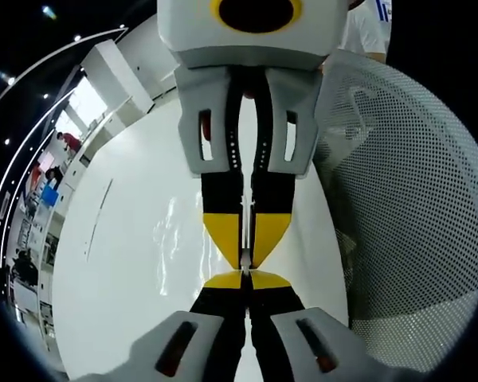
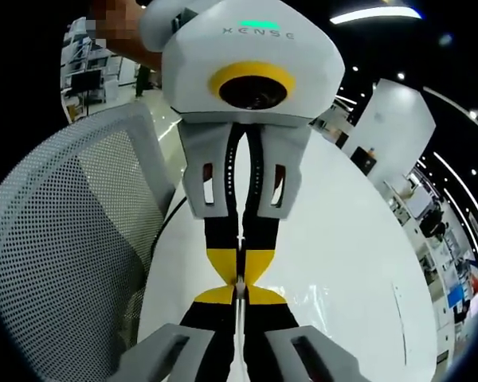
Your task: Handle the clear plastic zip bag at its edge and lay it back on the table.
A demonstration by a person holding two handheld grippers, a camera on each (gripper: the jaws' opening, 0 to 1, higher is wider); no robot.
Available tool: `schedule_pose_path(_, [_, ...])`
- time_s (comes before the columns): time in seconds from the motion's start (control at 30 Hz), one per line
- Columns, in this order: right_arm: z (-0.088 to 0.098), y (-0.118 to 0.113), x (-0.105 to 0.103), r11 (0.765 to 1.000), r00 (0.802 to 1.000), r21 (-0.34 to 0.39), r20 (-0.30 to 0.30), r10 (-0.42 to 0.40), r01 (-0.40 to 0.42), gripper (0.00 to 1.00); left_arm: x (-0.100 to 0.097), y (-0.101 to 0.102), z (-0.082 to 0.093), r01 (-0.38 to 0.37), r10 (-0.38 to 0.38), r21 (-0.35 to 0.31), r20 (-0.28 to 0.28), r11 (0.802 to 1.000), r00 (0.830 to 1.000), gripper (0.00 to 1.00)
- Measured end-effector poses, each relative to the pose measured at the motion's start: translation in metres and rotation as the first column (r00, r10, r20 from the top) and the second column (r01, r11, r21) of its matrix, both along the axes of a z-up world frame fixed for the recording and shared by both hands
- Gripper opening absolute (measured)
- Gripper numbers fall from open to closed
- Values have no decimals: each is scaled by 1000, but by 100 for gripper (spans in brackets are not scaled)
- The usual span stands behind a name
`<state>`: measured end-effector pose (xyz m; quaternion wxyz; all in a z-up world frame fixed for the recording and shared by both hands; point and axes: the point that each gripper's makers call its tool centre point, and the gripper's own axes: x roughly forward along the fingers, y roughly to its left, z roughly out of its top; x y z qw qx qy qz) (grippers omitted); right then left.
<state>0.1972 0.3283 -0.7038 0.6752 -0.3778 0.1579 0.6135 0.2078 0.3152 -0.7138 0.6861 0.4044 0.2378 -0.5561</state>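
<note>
Both grippers meet tip to tip over the white table (image 1: 111,263), each pinched nearly closed on the edge of the clear plastic zip bag (image 1: 169,239). Seen from the left gripper view, the left gripper (image 1: 245,280) faces the right gripper (image 1: 245,259); seen from the right gripper view, the right gripper (image 2: 239,290) faces the left. A mesh chair (image 1: 406,199) stands at the table's edge. I judge the bag is held up by its edge, with laying it down still to come.

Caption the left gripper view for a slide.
Two grippers meet tip to tip, pinching the clear zip bag above the white table.
</note>
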Motion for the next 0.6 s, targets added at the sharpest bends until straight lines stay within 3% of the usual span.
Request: schedule_pose_path(0.6, [-1, -1, 0, 1000, 1000, 2, -29, -13, 13, 0, -2, -1, 0, 1, -1, -2, -4, 1000, 1000, 0])
